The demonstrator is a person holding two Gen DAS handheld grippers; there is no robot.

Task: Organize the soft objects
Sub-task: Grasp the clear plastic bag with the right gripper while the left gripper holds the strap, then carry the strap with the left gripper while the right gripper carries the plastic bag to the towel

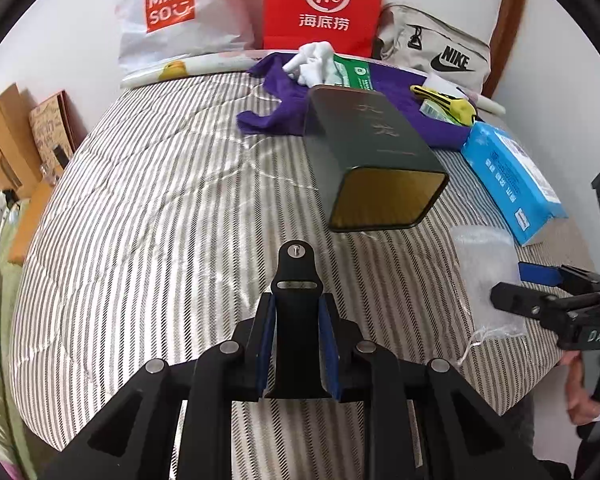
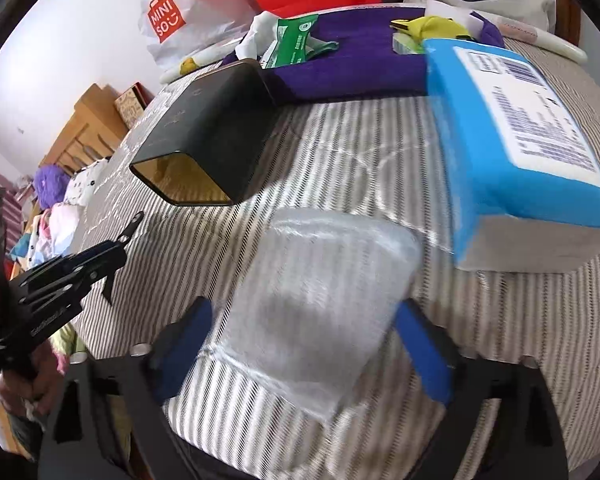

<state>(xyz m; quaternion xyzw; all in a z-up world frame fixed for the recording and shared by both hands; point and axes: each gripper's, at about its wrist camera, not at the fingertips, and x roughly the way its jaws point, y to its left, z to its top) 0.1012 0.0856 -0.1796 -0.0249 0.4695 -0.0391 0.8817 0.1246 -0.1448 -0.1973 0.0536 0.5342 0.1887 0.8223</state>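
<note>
- The thing in play is a soft, see-through mesh pouch [image 2: 320, 312] lying flat on a striped bed [image 1: 140, 200]. It sits just in front of a dark metal tin [image 2: 208, 136] that lies on its side with its open mouth facing the cameras.
- The pouch will likely handle as very light and limp. It should fold, sag and slide on the cover rather than hold its shape, so a pinch near the middle of one end, taking both layers, looks safest.
- It does not look fragile. The thin drawstring [image 1: 480, 340] trailing from its near end could snag.
- The pouch looks whitish and gauzy, roughly rectangular with rounded far corners. The bed's stripes show faintly through it.
- The right tongs [image 2: 304, 352] are spread wide, one blue pad on each side of the pouch's near end. Whether the pads touch the pouch cannot be told.
- The left tongs [image 1: 297, 344] are narrowed around a black part between the blue pads and hold none of the bed's things. They hover over bare bedcover, in front of the tin.
- Behind the tin lies a purple cloth [image 1: 276, 116] with a white rag [image 1: 312, 60] on it.
- To the right of the tin is a blue packet [image 2: 512, 140], near the pouch.
</note>
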